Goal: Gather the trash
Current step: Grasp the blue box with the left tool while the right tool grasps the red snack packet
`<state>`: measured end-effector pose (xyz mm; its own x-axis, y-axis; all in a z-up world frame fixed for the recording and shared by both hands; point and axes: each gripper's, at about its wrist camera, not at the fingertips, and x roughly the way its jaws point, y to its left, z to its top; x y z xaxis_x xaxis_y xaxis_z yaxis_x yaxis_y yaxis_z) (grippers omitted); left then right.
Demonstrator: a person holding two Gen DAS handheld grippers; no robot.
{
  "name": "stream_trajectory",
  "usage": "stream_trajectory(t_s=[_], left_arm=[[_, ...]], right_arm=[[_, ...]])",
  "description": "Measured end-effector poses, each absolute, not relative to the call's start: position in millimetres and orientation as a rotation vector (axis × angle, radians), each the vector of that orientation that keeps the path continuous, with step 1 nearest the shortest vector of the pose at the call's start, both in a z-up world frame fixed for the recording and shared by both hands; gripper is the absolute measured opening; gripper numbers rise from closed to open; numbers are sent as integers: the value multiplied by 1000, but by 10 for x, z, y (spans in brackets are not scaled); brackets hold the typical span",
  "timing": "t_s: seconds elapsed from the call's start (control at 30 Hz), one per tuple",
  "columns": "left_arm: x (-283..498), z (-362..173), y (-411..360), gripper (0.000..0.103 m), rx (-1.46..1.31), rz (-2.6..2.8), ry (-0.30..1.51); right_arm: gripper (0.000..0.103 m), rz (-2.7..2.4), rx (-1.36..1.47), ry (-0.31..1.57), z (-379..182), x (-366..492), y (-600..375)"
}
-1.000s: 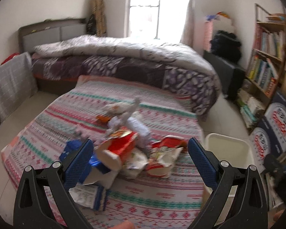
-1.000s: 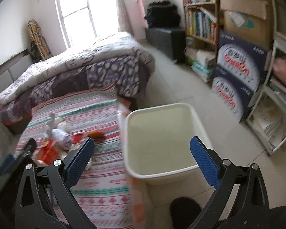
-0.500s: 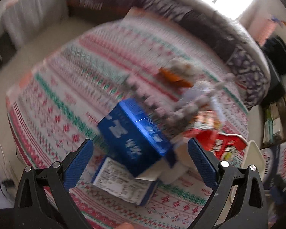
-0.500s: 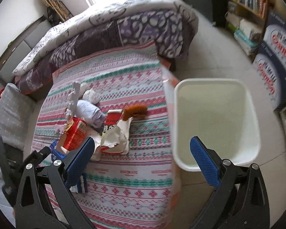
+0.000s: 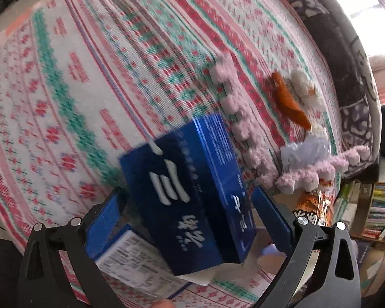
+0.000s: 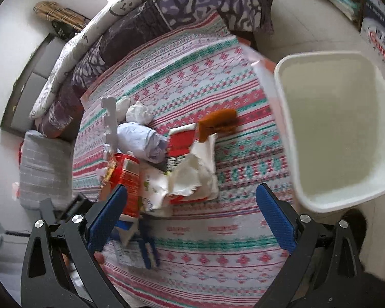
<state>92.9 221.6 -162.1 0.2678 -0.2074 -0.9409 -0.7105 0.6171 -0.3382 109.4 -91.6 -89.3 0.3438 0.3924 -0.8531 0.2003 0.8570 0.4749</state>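
Note:
A pile of trash lies on the patterned bedspread. In the left wrist view a dark blue carton fills the gap between the fingers of my left gripper, which stands open around it. Under it lies a flat box with a printed label. My right gripper hangs open above the bedspread with nothing between its fingers, just in front of a red carton, torn white paper, a lavender crumpled bag and an orange-brown scrap. The white bin stands at the right, beside the bed.
A pink foam strip, an orange scrap and white tissue lie beyond the blue carton. A folded purple-grey duvet covers the far end of the bed. Bookshelves and printed boxes line the right wall.
My left gripper has dropped onto the pile, and the blue carton now sits between its fingers. My right gripper has tilted down from the bin over the bed and closed in on the trash.

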Motion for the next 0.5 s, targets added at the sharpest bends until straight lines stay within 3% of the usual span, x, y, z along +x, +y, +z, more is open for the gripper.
stream_trajectory(t_s=[0.07, 0.13, 0.23, 0.5], left_arm=[[949, -1619, 2150, 91, -854, 391, 1299], [968, -1588, 2116, 74, -806, 359, 1291], [962, -1554, 2166, 57, -799, 316, 1280], [851, -1317, 2506, 48, -782, 297, 1197]], right_arm=[[96, 141, 602, 1241, -953, 1124, -832], [96, 156, 614, 1256, -997, 1161, -684], [96, 171, 597, 1254, -1027, 1211, -435], [96, 232, 560, 1253, -1106, 1334, 93]])
